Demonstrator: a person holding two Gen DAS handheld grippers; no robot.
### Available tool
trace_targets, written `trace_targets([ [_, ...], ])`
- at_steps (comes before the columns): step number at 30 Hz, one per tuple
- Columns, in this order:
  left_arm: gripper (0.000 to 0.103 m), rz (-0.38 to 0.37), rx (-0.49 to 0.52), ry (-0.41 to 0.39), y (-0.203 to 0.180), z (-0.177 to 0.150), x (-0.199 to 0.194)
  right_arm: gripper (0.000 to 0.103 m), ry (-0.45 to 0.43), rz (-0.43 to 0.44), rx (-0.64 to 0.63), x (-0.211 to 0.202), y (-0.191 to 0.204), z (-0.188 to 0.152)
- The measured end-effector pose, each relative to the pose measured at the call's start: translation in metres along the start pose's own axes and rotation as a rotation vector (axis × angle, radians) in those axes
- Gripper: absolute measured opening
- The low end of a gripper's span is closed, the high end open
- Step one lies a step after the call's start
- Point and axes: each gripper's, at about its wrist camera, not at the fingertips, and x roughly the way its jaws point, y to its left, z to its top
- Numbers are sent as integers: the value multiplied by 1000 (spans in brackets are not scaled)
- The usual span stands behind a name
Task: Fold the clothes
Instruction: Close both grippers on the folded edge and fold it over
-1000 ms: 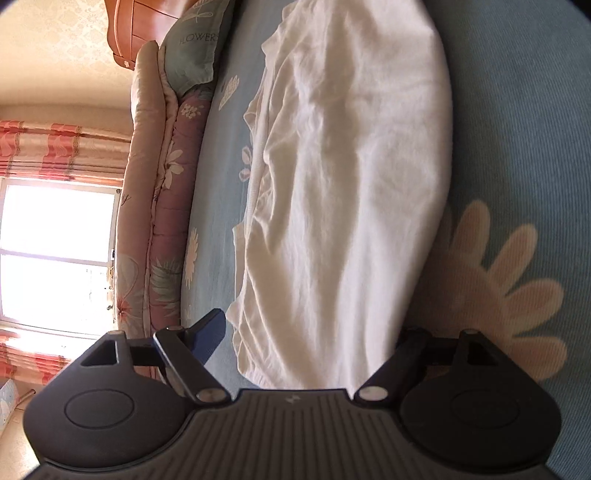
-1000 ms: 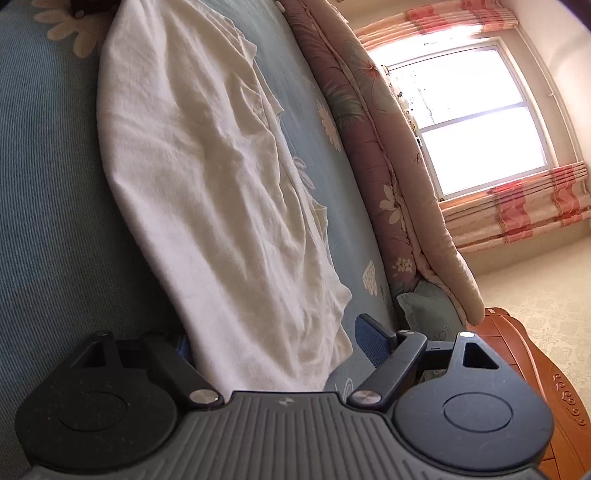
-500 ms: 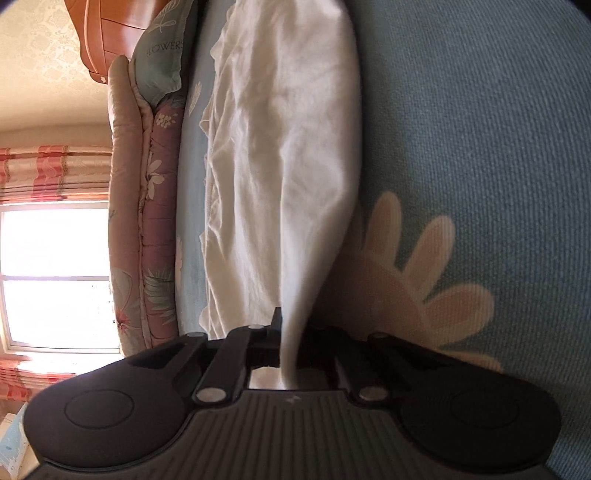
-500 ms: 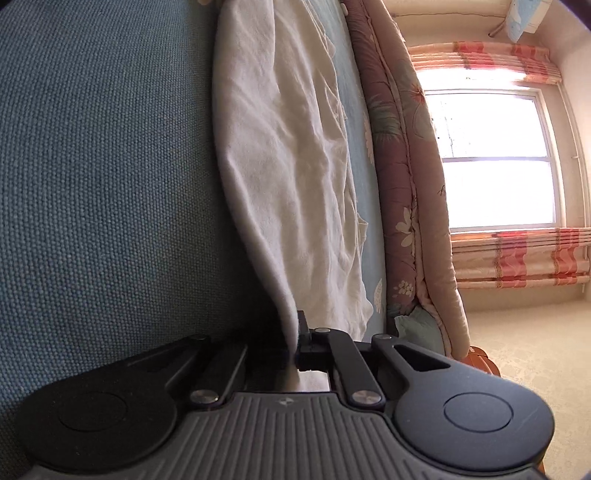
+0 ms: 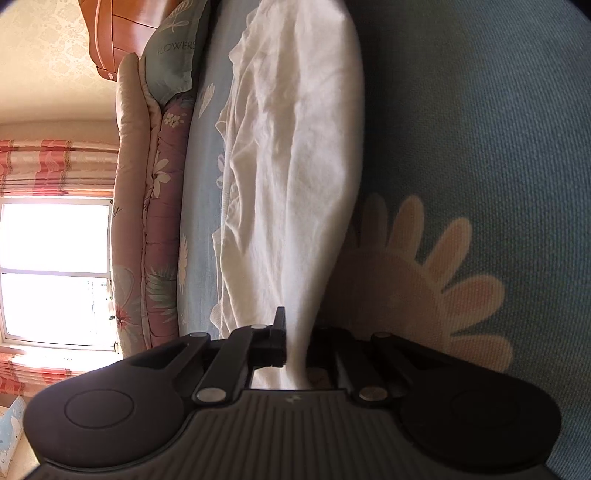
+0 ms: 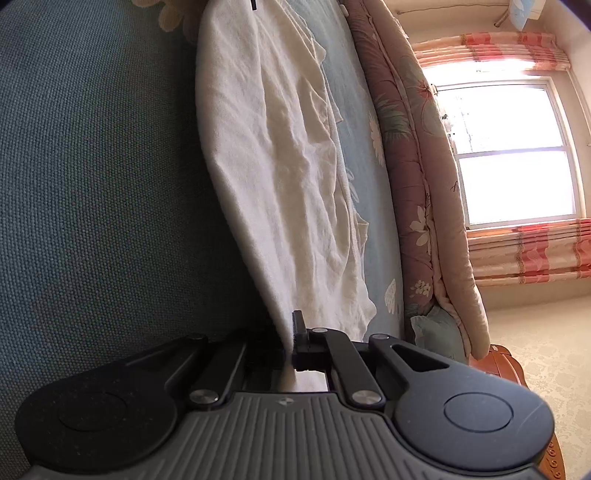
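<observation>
A sunlit bedroom is shown, with a bed point(image 5: 480, 147) covered in a blue flowered sheet. A white garment point(image 5: 295, 166) is laid lengthwise on it. One end is pinched by the shut left gripper point(image 5: 286, 347), the other by the right gripper point(image 6: 291, 347). Folding has barely begun. A rolled quilt point(image 6: 413, 177) lies beside the garment, near the window point(image 6: 509, 155).

A blue bedsheet point(image 5: 480, 147) with pale flower prints point(image 5: 436, 266) covers the bed. Along its far edge lies a rolled pink floral quilt point(image 5: 155, 206), with a grey-green pillow point(image 5: 173, 48) marked "FLOWERS" at one end, against a wooden headboard point(image 5: 107, 33). Beyond them a bright window point(image 6: 509, 155) is framed by pink striped curtains point(image 6: 528, 251).
</observation>
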Motion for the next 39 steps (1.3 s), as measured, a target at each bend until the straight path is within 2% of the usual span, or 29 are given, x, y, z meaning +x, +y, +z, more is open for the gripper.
trace_targets([
  [7,0,-23,10,-2,2,-6,-27,6,-18,12,7,-31,-6,0],
  [13,0,-71,54,-9,-11,-13,-70,6,-26,77,-3,-76,4,-2],
  [20,1,-97,86,-12,-31,-20,-123,6,-34,124,-17,-142,28,-5],
  [27,1,-122,117,-26,-62,-28,-168,6,-31,145,-52,-189,58,-10],
  [33,1,-135,116,-29,-83,-33,-187,6,-25,189,-15,-217,80,-11],
  [37,1,-138,95,-28,-88,-32,-183,6,-10,217,12,-220,92,-13],
  [39,4,-150,70,-31,-85,-31,-180,12,7,267,42,-219,94,-13],
])
